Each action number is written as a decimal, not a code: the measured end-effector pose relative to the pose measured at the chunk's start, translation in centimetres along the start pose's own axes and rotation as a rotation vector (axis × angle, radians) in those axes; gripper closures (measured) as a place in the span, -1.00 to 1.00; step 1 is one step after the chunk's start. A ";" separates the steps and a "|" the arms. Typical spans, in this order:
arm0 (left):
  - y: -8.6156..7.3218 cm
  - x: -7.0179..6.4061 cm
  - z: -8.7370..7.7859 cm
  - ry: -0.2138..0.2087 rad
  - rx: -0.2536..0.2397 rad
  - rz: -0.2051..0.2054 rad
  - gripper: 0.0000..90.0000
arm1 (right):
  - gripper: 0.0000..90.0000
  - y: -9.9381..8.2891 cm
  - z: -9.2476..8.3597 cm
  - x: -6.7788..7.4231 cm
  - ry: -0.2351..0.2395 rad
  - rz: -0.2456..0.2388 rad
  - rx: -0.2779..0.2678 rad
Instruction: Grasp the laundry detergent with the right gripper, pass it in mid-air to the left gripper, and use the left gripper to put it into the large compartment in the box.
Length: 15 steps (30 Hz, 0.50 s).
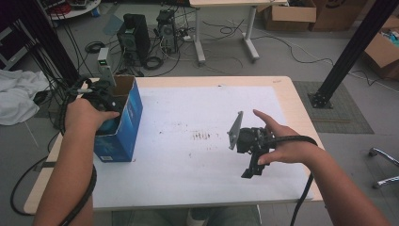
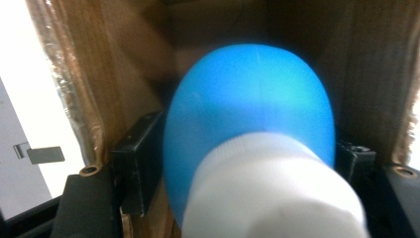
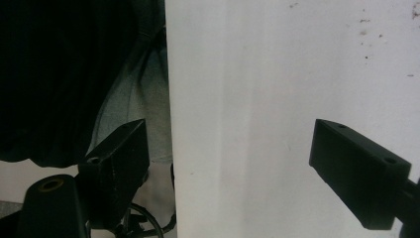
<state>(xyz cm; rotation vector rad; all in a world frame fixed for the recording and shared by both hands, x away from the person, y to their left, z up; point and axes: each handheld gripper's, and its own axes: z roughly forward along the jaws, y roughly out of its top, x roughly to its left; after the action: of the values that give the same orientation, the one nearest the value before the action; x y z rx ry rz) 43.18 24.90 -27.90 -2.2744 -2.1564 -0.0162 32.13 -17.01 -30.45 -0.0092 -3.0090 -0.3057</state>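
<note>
Inside the blue box (image 1: pixel 123 123) a blue bottle (image 2: pixel 247 114) sits between the left gripper's (image 1: pixel 101 96) loosened jaws; the right gripper's (image 1: pixel 251 157) jaws gape empty.

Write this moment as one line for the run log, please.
left gripper: inside blue box, blue bottle between jaws | right gripper: open, empty

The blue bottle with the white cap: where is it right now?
The blue bottle sits inside the open blue cardboard box at the table's left side, between the jaws of the left gripper.
</note>
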 end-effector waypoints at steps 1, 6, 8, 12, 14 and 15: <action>0.0 0.0 -0.2 -0.002 -0.004 0.001 -0.32 | -0.65 0.0 0.0 0.0 0.000 -0.003 0.000; -0.2 -0.3 -1.4 0.014 -0.010 0.020 -0.34 | -0.65 0.2 0.0 0.0 0.000 -0.005 0.001; -0.2 -0.4 -1.9 0.014 -0.014 0.025 -0.34 | -0.65 0.3 0.1 0.0 -0.002 -0.006 0.001; -0.3 -0.5 -2.9 0.007 -0.023 0.029 -0.45 | -0.65 0.4 0.1 0.0 0.001 -0.011 0.002; -0.4 -0.6 -3.4 0.009 -0.031 0.032 -0.47 | -0.65 0.4 0.1 0.0 0.002 -0.011 0.002; -0.5 -0.6 -3.6 0.013 -0.030 0.035 -0.48 | -0.65 0.4 0.2 -0.1 0.002 -0.010 0.002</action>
<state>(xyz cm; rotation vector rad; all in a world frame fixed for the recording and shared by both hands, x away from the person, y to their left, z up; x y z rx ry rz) 42.67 24.24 -24.33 -2.3211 -2.1244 -0.0628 32.18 -16.60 -30.52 0.0065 -3.0085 -0.3040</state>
